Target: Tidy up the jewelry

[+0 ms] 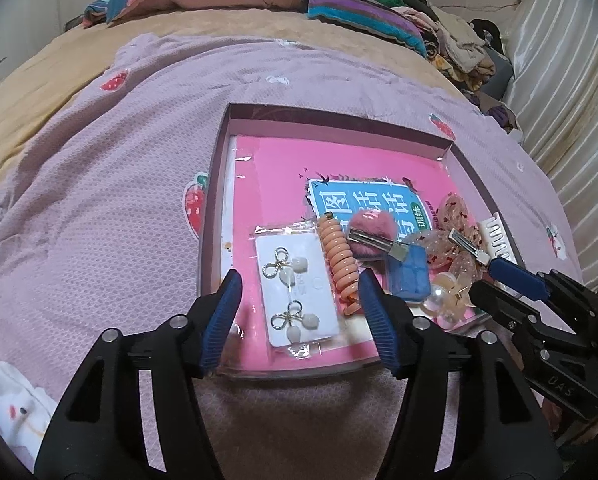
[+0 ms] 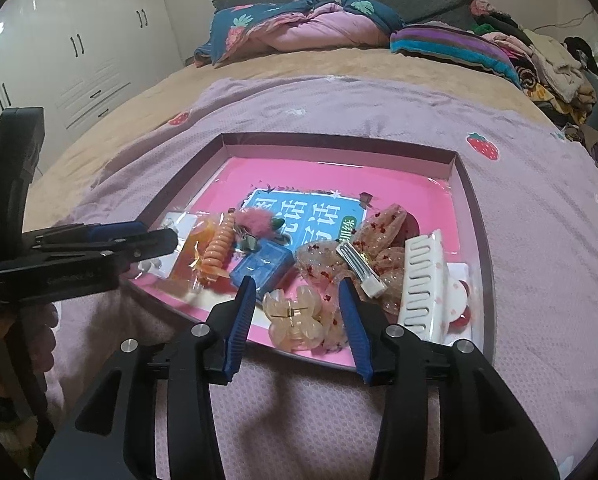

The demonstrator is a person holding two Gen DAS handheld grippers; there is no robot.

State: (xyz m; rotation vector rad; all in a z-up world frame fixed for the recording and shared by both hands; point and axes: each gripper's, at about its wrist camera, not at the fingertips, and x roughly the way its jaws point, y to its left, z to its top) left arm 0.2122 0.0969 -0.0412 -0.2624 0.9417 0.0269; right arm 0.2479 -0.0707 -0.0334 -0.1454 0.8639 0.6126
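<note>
Tray (image 1: 215, 184) on the bed holds earring card (image 1: 299, 288), coil tie (image 1: 339, 260), clips at 3 o'clock; both tongs (image 1: 299, 312) (image 2: 297, 304) wide, empty.

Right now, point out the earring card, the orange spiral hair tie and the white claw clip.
earring card (image 1: 299, 280): left wrist view, middle of the white card.
orange spiral hair tie (image 1: 337, 258): left wrist view, mid coils.
white claw clip (image 2: 421, 286): right wrist view, toothed face.

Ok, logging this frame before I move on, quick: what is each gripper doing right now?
Left gripper: open, empty, jaws either side of the earring card.
Right gripper: open, empty, jaws flanking the translucent flower clip.
</note>
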